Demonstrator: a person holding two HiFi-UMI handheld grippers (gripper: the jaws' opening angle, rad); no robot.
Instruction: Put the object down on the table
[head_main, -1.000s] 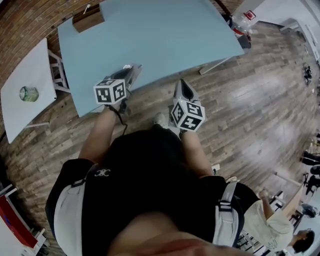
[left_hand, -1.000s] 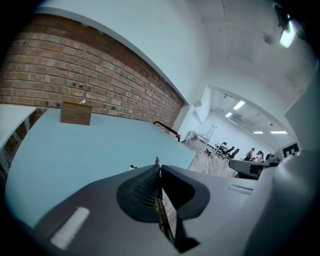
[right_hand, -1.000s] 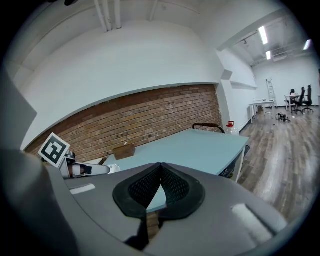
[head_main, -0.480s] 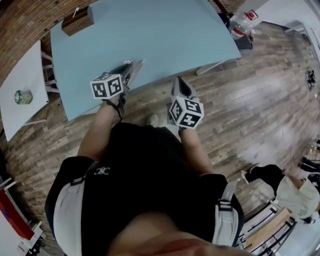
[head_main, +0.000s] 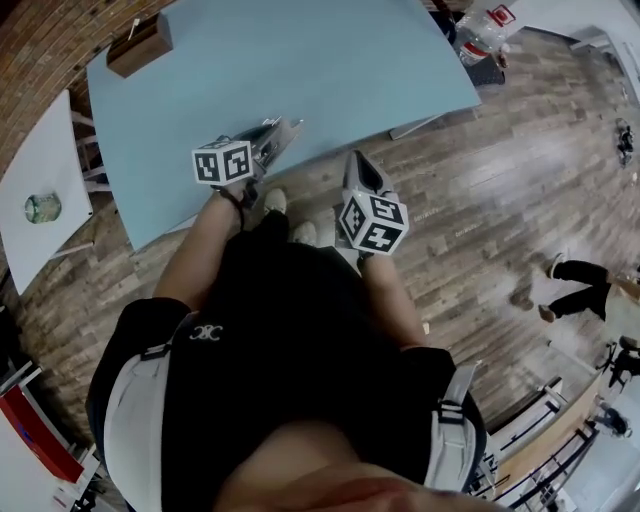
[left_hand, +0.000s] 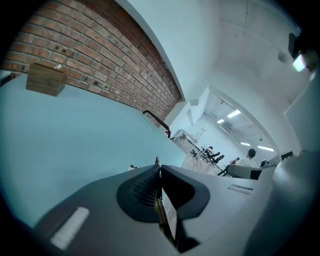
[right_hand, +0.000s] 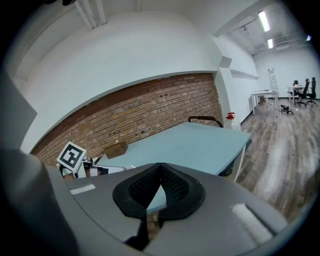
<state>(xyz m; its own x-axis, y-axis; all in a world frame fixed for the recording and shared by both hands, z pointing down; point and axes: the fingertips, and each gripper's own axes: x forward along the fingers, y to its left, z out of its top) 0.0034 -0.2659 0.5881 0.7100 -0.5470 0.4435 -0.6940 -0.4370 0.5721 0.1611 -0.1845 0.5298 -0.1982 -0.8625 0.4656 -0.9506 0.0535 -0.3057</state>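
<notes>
A brown wooden box (head_main: 138, 45) stands at the far left corner of the light blue table (head_main: 310, 60); it also shows in the left gripper view (left_hand: 46, 79) and the right gripper view (right_hand: 115, 149). My left gripper (head_main: 278, 131) reaches over the table's near edge. Its jaws (left_hand: 158, 162) are shut, and I see nothing held between them. My right gripper (head_main: 357, 163) hangs just off the near edge over the wooden floor, shut and empty (right_hand: 160, 165). The left gripper's marker cube (right_hand: 71, 156) appears at the left of the right gripper view.
A white side table (head_main: 50, 160) with a small green cup (head_main: 42, 207) stands to the left. A brick wall (left_hand: 100, 65) runs behind the blue table. A clear bottle (head_main: 482, 28) sits near its far right corner. A person (head_main: 585, 285) walks on the floor at right.
The view has shifted nearer to the table. My left gripper has moved right and a little further over the near edge. The person on the right has walked across the floor.
</notes>
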